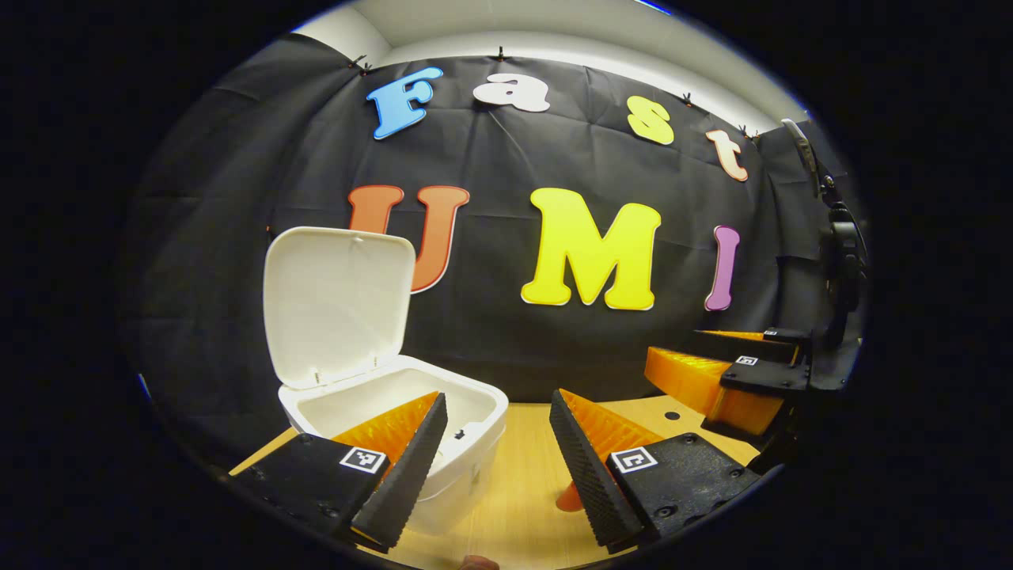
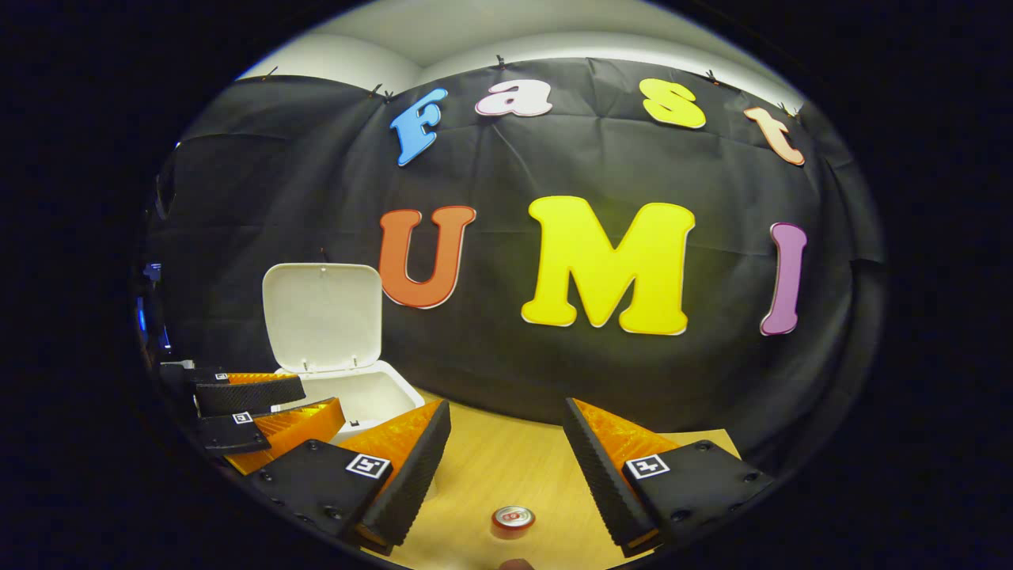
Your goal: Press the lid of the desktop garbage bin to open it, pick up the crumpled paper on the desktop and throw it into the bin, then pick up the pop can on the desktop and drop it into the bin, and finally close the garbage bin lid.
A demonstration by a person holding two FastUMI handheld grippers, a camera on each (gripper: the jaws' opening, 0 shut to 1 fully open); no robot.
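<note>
Left gripper view: left gripper (image 1: 497, 443) jaws spread, nothing between them; white bin (image 1: 467, 412) with lid (image 1: 336, 301) raised sits just behind its left finger; right gripper (image 1: 712, 380) off to the right.
Right gripper view: right gripper (image 2: 506, 451) jaws spread; pop can (image 2: 513, 521) upright on the table (image 2: 506, 467), below and between the fingers, untouched; bin at left.
</note>
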